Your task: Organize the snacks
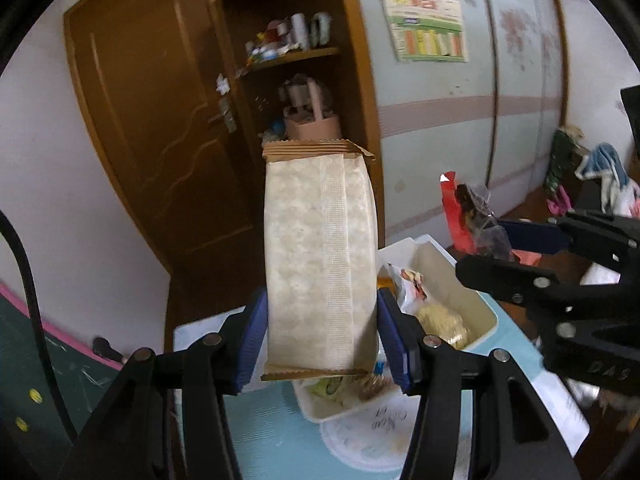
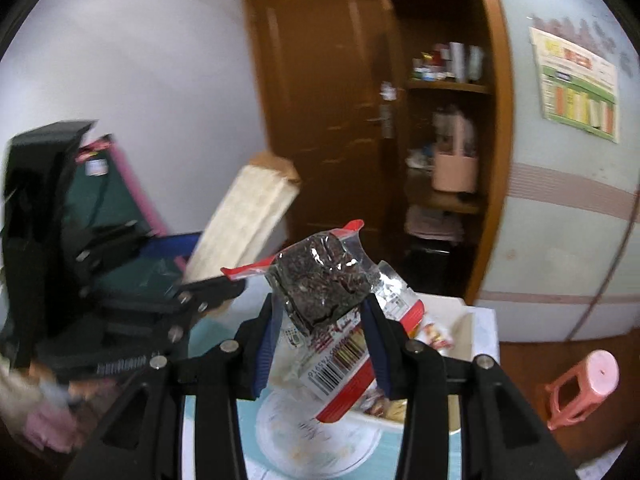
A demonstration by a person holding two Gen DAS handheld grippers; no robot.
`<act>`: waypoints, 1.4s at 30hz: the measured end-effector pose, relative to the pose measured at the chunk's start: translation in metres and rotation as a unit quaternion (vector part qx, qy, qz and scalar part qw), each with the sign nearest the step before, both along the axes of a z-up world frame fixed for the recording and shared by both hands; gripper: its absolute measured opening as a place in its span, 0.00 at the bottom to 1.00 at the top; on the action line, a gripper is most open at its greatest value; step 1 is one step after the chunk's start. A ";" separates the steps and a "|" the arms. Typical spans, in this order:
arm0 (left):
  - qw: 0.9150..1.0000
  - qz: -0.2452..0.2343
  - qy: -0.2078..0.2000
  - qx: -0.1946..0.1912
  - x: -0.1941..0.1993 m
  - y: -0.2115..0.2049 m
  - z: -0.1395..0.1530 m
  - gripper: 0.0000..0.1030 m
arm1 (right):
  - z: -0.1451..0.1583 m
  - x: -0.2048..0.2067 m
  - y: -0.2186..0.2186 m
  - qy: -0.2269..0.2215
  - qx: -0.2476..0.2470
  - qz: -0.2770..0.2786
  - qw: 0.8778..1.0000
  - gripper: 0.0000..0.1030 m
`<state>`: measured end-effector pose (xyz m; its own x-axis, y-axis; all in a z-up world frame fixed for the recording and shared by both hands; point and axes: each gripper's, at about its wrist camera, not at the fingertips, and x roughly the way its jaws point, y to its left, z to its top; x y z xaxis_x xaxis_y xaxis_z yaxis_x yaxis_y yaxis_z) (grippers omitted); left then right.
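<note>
my left gripper [image 1: 322, 334] is clamped on a tan packet [image 1: 320, 256], my right gripper [image 2: 320, 344] on a dark, maybe cake, packet [image 2: 320, 280]; both held above the white bin [image 1: 486, 320].

The beige packet [image 1: 320, 264] hides much of the white bin [image 1: 480, 320] (shelf items too blurred).

Two black two-finger grippers with blue pads: left gripper [image 1: 322, 336], right gripper [image 2: 320, 344]. One tall cream paper-wrapped snack pack [image 1: 320, 256], one clear red-edged dark snack packet [image 2: 320, 276], one white rectangular plastic bin [image 1: 486, 320], one pink plastic stool [image 2: 584, 388].
</note>
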<state>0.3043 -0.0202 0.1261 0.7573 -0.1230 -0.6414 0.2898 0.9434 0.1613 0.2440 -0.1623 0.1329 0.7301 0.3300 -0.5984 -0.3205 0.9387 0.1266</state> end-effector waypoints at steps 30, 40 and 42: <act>0.986 0.134 0.068 -0.075 0.014 0.037 -0.085 0.99 | -0.057 0.019 -0.013 0.081 0.019 -0.106 0.991 0.73; 0.987 0.134 0.060 -0.073 -0.080 0.047 -0.066 0.99 | -0.034 -0.054 -0.008 0.058 0.042 -0.111 0.991 0.73; 0.986 0.135 0.060 -0.076 -0.097 0.051 -0.064 0.99 | -0.031 -0.071 -0.006 0.055 0.042 -0.113 0.991 0.73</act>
